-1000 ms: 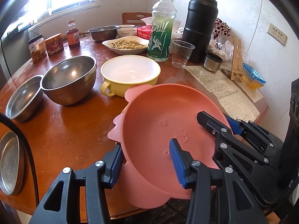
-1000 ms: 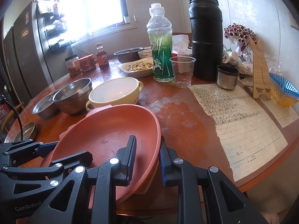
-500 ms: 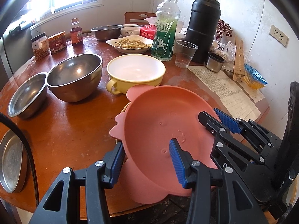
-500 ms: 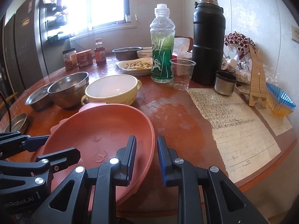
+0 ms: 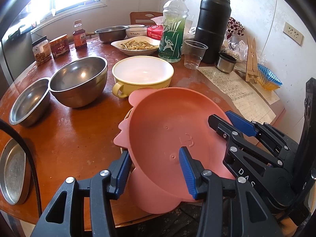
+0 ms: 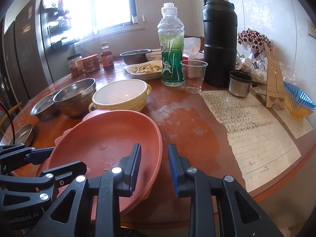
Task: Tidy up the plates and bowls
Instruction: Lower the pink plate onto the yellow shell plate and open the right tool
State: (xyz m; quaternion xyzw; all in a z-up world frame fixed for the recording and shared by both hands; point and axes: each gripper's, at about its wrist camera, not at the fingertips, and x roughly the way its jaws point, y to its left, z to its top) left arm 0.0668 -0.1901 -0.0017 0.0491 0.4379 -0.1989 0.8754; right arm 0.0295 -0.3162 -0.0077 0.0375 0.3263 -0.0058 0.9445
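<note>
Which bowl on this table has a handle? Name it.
The yellow bowl with the white inside, just behind the pink plate. A loop handle sticks out of its side; the two steel bowls to its left have plain rims.

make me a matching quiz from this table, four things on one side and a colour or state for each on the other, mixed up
Things:
1. thermos
2. handled bowl
3. plastic cup
4. pink bowl

Colour or state:
A. clear, upright and empty
B. tilted, with a gripper's fingers either side of its rim on both sides
C. black, with a metal top
D. yellow outside, white inside

Pairs: 1-C, 2-D, 3-A, 4-B
</note>
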